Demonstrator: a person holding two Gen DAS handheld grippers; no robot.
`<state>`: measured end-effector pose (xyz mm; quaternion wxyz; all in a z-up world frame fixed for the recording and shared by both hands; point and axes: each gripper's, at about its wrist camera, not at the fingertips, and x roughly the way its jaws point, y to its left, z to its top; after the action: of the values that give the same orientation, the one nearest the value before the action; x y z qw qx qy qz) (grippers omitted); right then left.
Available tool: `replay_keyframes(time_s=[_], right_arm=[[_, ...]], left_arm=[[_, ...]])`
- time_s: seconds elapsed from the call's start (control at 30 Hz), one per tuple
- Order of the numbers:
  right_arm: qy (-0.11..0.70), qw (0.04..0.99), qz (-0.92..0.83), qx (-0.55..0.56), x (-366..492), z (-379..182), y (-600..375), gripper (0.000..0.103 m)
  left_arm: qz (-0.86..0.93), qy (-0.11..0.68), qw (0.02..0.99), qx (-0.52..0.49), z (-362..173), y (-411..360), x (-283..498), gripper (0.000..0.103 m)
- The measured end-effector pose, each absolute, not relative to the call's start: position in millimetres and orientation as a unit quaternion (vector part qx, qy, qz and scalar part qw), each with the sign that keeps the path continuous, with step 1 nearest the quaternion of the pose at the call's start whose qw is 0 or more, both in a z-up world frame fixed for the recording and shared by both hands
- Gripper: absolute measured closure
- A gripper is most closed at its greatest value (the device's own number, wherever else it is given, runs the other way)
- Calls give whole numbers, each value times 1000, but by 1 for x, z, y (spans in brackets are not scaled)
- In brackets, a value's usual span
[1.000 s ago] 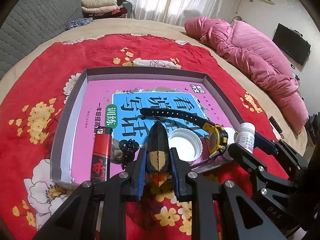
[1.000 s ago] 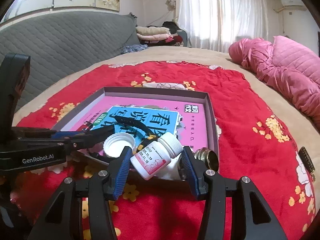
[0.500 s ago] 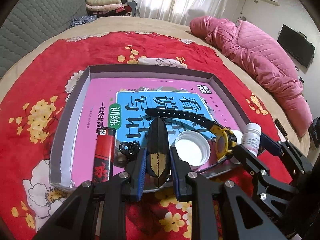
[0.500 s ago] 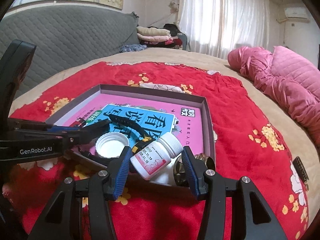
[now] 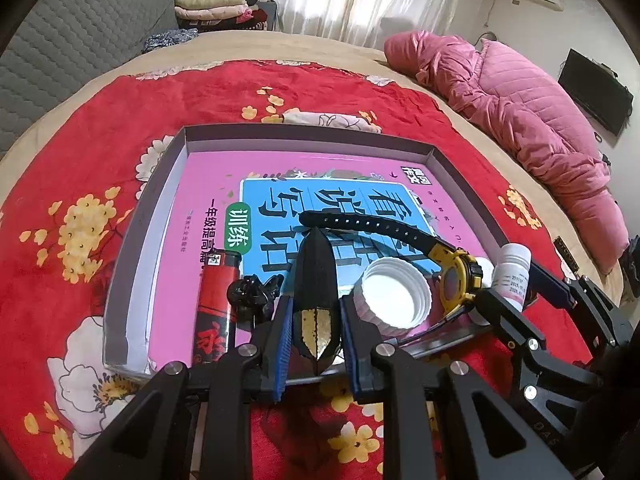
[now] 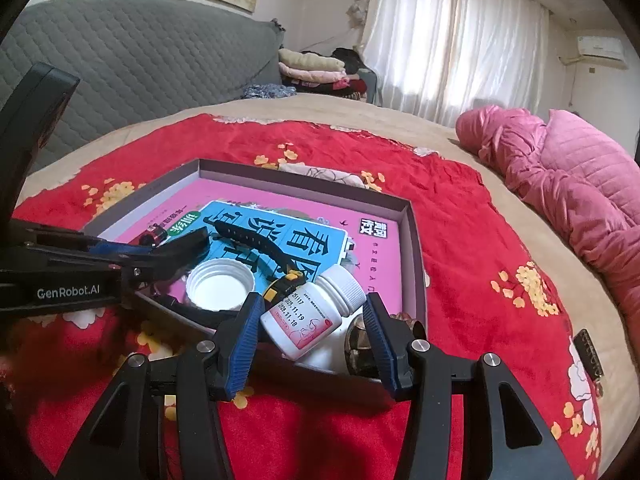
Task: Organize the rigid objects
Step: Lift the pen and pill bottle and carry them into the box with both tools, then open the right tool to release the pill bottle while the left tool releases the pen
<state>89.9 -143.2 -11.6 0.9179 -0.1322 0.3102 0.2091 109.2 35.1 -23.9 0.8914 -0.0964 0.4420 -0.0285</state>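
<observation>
A shallow grey box [image 5: 304,140] lies on the red bedspread, with a pink and blue book [image 5: 192,240] flat in it. My left gripper [image 5: 314,332] is shut on a black and gold leaf-shaped object [image 5: 316,280], held over the box's near edge. On the book lie a red lighter [image 5: 214,308], a small black clip [image 5: 252,292], a white lid [image 5: 394,298] and a yellow and black watch [image 5: 456,276]. My right gripper [image 6: 312,320] is shut on a tilted white pill bottle [image 6: 312,312] above the box's near right corner [image 6: 416,312]. A brass round object [image 6: 358,344] sits behind the bottle.
A pink quilted coat [image 5: 532,120] lies on the bed to the right. Folded clothes [image 5: 212,4] are stacked at the back by a grey padded headboard [image 6: 120,60]. A small dark strip [image 6: 588,352] rests on the beige bed at right.
Both views have drawn slightly closer over the box. The leaf-shaped object and the pill bottle stay gripped, and the bottle has rolled a little with the right gripper.
</observation>
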Motion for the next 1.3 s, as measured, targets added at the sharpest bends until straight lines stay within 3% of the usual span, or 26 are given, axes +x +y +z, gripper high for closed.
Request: replay_keyframes(time_s=[0.97,1.1,1.3], right_arm=[[287,924,200,-154,78,-11,-142,48],[273,929,206,-139,72,-4,-147,42],[273,929,208,-141,69,-2,-146,41]], left_arm=[[-30,446,889,-97,-27,35,109,80],[-33,449,887,-98,-28,35,108,80],[-32,450,887,-97,-26,36,107,80]])
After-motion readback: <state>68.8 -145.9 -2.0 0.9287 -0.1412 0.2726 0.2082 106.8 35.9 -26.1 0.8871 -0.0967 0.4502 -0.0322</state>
